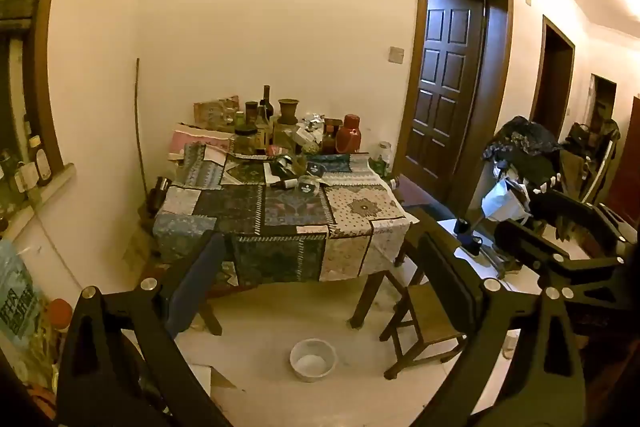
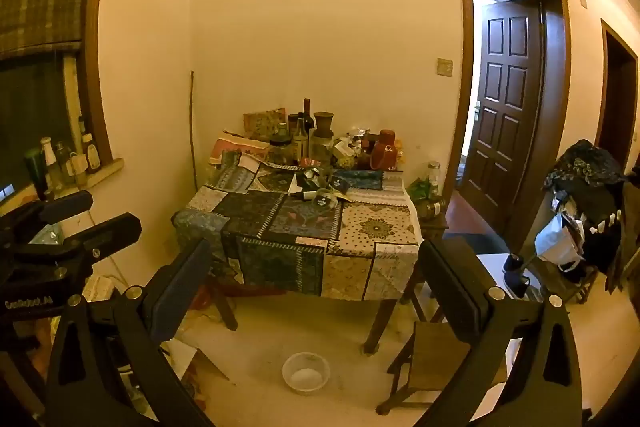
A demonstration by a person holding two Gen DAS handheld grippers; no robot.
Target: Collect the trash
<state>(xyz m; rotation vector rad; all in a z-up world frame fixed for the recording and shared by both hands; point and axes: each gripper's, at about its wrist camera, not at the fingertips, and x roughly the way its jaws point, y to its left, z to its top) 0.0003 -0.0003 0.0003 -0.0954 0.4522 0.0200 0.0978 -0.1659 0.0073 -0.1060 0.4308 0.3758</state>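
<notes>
Left wrist: one bowl (image 1: 313,359), one table (image 1: 360,211).

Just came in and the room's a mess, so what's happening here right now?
Nothing is being handled yet. A person holds two tools, the left tool and the right tool, both wide open and empty, aimed at the table from a distance. The table's far side is crowded with bottles, jars and a red flask, with small litter nearer the middle. A white bowl sits on the floor in front, beside a stool.
</notes>
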